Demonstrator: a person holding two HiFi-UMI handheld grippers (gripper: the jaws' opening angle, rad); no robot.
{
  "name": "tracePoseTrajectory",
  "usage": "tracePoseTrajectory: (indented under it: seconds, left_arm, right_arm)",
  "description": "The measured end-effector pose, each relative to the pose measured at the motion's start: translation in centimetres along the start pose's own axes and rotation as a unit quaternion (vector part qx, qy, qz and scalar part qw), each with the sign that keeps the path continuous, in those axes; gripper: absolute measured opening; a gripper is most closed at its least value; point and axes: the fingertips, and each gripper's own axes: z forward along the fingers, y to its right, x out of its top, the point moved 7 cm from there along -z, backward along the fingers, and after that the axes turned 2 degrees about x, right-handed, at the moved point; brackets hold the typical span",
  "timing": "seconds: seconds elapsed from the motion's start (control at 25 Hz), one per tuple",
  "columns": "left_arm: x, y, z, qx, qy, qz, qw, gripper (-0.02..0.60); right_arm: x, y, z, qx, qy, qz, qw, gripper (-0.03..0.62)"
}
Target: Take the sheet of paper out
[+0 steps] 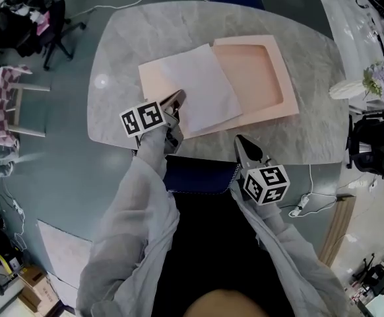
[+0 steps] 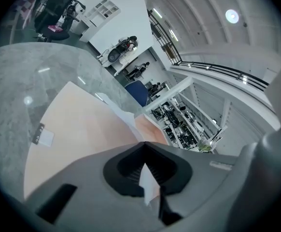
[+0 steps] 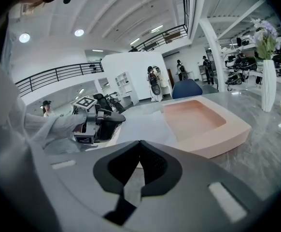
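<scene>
A white sheet of paper lies across a flat pink lid and the left rim of a shallow pink tray on the grey marble table. My left gripper is shut on the sheet's near corner. In the left gripper view the paper's edge shows pinched between the pads, with the lid beyond. My right gripper hovers at the table's front edge, shut and empty. The right gripper view shows the tray, the sheet and the left gripper.
A white vase with flowers stands at the table's right edge. A blue chair seat sits under the front edge, between my arms. An office chair stands on the floor at the far left.
</scene>
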Motion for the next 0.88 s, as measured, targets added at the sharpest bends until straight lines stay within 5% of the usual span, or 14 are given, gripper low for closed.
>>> tracePoseTrajectory:
  seconds: [0.28, 0.88]
  left_arm:
    - [0.0, 0.1, -2.4, -0.002, 0.02, 0.0, 0.9998, 0.0]
    - [-0.3, 3.7, -7.6, -0.002, 0.071, 0.066, 0.9953, 0.0]
  right_arm:
    - [0.3, -1.1, 0.0, 0.006, 0.006, -0.004, 1.0, 0.009]
    - [2.0, -1.6, -0.7, 0.017, 0.032, -0.018, 0.999, 0.009]
